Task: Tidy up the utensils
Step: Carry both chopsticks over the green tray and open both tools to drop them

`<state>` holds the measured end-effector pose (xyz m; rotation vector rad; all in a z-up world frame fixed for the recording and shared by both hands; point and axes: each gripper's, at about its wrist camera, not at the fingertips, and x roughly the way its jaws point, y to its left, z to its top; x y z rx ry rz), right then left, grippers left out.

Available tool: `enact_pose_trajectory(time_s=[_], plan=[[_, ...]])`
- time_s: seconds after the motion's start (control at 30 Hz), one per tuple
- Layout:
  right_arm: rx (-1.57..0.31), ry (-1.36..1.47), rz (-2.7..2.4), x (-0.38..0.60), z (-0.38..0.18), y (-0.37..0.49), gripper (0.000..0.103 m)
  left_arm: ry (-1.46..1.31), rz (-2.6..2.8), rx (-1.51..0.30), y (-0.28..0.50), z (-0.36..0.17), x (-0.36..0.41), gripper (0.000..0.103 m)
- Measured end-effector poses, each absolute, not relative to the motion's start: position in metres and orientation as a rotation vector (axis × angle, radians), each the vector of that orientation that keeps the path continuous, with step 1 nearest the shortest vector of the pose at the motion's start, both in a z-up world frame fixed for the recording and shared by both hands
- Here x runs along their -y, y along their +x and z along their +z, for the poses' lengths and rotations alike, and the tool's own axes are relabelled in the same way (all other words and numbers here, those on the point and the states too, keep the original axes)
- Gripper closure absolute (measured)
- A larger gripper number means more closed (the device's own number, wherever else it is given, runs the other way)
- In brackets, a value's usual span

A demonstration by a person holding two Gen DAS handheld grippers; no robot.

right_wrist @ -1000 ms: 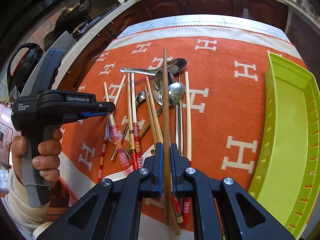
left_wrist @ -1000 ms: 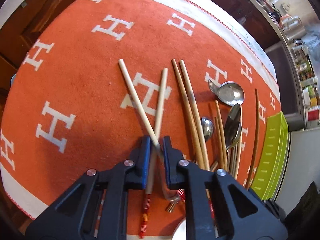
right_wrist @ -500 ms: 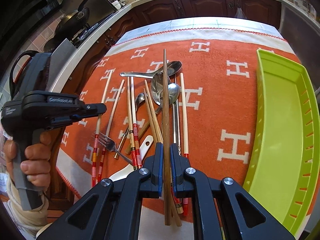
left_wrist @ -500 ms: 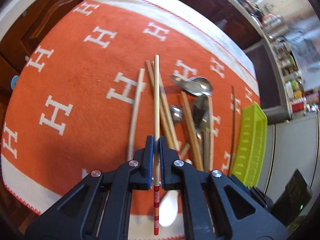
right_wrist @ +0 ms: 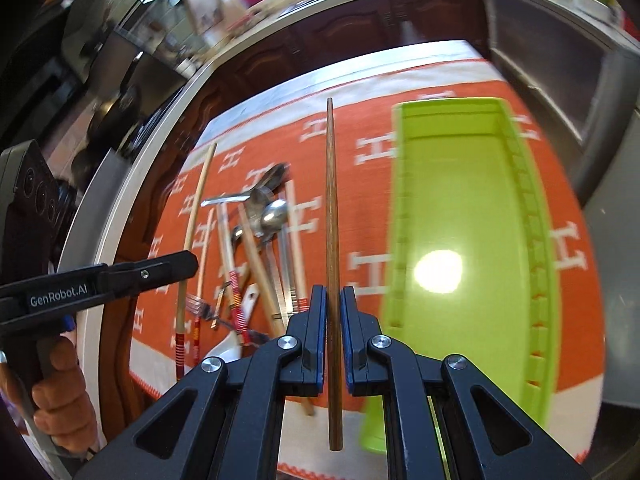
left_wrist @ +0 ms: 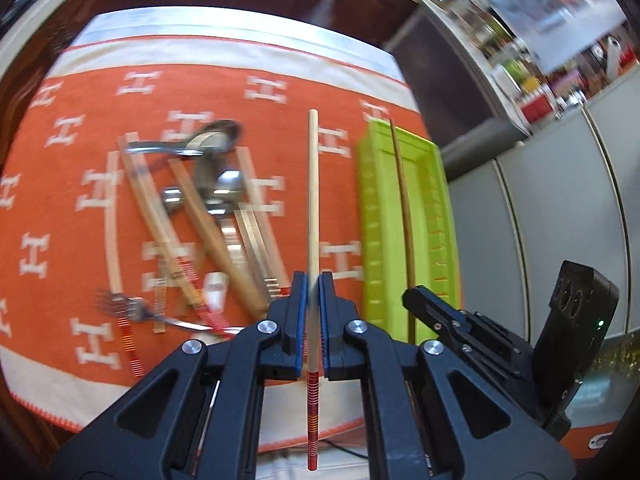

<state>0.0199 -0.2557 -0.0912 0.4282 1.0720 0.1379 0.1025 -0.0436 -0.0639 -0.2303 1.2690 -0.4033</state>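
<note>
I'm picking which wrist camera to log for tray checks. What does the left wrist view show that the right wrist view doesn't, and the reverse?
Left wrist only: the right gripper from the side, its dark chopstick over the green tray.

Right wrist only: the tray's bare floor with glare, and the hand holding the left gripper.

Both: the light chopstick, the spoons, the fork, the orange cloth.

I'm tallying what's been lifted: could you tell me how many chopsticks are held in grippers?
2: a pale chopstick in the left hand-held gripper, a dark chopstick in the right hand-held gripper.
</note>
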Motion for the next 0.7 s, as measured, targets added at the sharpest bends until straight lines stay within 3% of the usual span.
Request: enact_pose_trajectory(time_s=[0.47,0.63,0.7], plan=[[-1.066,0.490,-0.026,0.344,-0.104,-0.002,0.095,-0.112,-0.480,-1.264,0.119,-0.081,0.163,0.099],[-1.049,0.488,-0.086,0.354,-0.107,-0.002,0.078,-0.040,-0.463,-1.262,0.123,-0.093,0.181,0.099],[-1.043,0.477,-0.110,0.359,-0.108,-0.001,0.077,-0.032,-0.456,-1.286,0.123,-0.100,0.181,0.099]])
